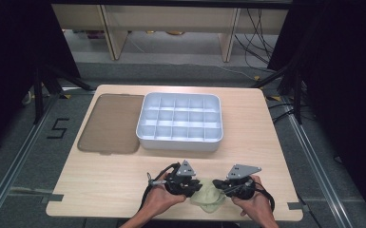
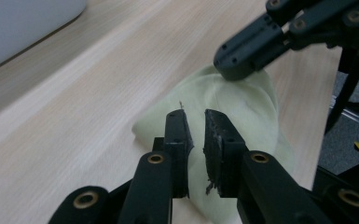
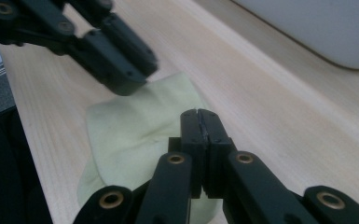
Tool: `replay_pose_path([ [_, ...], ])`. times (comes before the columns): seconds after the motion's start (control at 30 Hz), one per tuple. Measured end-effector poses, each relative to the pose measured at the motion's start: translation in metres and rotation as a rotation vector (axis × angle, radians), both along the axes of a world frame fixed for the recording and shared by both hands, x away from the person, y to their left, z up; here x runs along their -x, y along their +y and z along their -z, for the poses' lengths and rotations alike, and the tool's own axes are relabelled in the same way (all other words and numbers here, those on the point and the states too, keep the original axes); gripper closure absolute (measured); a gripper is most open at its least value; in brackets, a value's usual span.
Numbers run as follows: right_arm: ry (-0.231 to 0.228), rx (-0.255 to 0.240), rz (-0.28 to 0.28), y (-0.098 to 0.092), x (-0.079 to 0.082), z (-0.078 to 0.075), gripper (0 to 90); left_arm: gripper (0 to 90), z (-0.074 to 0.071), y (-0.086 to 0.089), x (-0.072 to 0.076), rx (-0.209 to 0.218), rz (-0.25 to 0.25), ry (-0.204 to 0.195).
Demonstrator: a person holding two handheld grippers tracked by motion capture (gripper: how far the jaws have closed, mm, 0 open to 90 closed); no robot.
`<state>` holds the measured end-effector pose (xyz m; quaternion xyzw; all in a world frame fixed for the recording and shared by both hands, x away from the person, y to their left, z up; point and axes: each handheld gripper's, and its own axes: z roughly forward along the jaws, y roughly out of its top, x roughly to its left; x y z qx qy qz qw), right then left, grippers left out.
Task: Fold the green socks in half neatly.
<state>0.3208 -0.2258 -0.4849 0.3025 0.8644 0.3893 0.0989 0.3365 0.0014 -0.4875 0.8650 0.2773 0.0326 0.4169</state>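
While I hold a gripper in each hand at the near edge of the desk (image 1: 114,190), a pale yellow-green cloth (image 1: 208,198) lies between them, close to that edge and a little right of its middle. My left gripper (image 1: 192,186) comes at the cloth from the left, my right gripper (image 1: 217,184) from the right, and their tips sit near each other over it.

Seen in the left gripper view, my left gripper (image 2: 195,122) has its jaws narrow, with a slim gap showing between the pads. They hover over the near part of the cloth (image 2: 242,112), and I cannot tell whether any fabric is caught between them. Farther off in that view, the tip of my right gripper (image 2: 238,60) meets the far rim of the cloth.

From the right gripper view, my right gripper (image 3: 200,122) has its jaws pressed together, pad against pad, with no gap. They lie over the edge of the cloth (image 3: 130,135), and whether a fold is pinched there I cannot tell. My left gripper (image 3: 121,74) shows beyond, above the far side of the cloth.

Toward the far edge of the desk stands a white tray (image 1: 140,130) of many small compartments, about mid-desk. Just beside it on its left lies a flat brownish lid (image 1: 109,123), reaching toward the far left corner. Both are well apart from the cloth.
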Motion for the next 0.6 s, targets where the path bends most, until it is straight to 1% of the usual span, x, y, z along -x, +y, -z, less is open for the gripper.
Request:
replay_pose_path([
  [0.03, 0.010, -0.003, 0.003, 0.000, 0.001, 0.001, 89.8, 78.7, 0.000, -0.002, -0.004, -0.039, 0.013, -0.007],
  [0.07, 0.019, -0.007, -0.002, 0.000, 0.002, 0.002, 89.8, 78.9, 0.003, -0.005, -0.007, -0.022, 0.010, -0.008],
  [0.1, 0.012, -0.001, -0.003, -0.001, 0.003, 0.002, 89.8, 79.4, 0.005, -0.006, -0.011, -0.045, 0.017, -0.001],
  [0.13, 0.017, -0.001, -0.002, -0.002, 0.003, 0.002, 89.8, 79.7, 0.010, -0.009, -0.013, -0.040, -0.002, 0.018],
  [0.17, 0.025, -0.002, -0.005, -0.003, 0.003, 0.003, 89.8, 80.2, 0.012, -0.009, -0.016, -0.081, 0.014, 0.001],
  [0.2, 0.025, -0.002, -0.005, -0.003, 0.003, 0.003, 89.8, 80.2, 0.014, -0.010, -0.016, -0.079, 0.000, 0.010],
  [0.27, 0.018, 0.003, 0.001, -0.004, 0.003, 0.004, 89.8, 79.6, 0.014, -0.009, -0.017, -0.074, 0.001, 0.012],
  [0.3, 0.020, 0.003, 0.005, -0.004, 0.003, 0.005, 89.8, 79.6, 0.013, -0.009, -0.016, -0.056, -0.007, 0.018],
  [0.33, 0.024, 0.002, 0.002, -0.004, 0.003, 0.004, 89.8, 79.0, 0.009, -0.008, -0.015, -0.057, -0.001, 0.009],
  [0.37, 0.015, 0.000, 0.006, -0.005, 0.002, 0.004, 89.8, 78.4, 0.006, -0.006, -0.015, -0.055, 0.002, -0.010],
  [0.4, 0.018, -0.007, 0.010, -0.004, 0.002, 0.003, 89.7, 77.8, 0.003, -0.004, -0.013, -0.040, -0.013, -0.001],
  [0.43, 0.012, -0.009, 0.011, -0.005, 0.002, 0.003, 89.7, 77.2, 0.000, -0.001, -0.012, -0.031, -0.012, -0.002],
  [0.47, 0.008, -0.010, 0.014, -0.005, 0.003, 0.001, 89.6, 75.9, -0.001, 0.001, -0.011, -0.023, -0.013, 0.006],
  [0.5, 0.005, -0.014, 0.008, -0.006, 0.004, 0.000, 89.4, 73.7, -0.003, 0.004, -0.009, -0.020, -0.004, 0.008],
  [0.53, 0.000, -0.014, 0.001, -0.006, 0.003, 0.000, 89.5, 72.5, -0.003, 0.005, -0.007, 0.001, -0.021, 0.020],
  [0.57, 0.000, -0.014, 0.001, -0.006, 0.003, 0.000, 89.5, 72.5, -0.003, 0.009, -0.004, 0.001, -0.023, 0.033],
  [0.6, 0.010, -0.017, -0.001, -0.006, 0.004, 0.000, 89.3, 70.8, -0.003, 0.012, -0.002, -0.014, -0.007, 0.032],
])
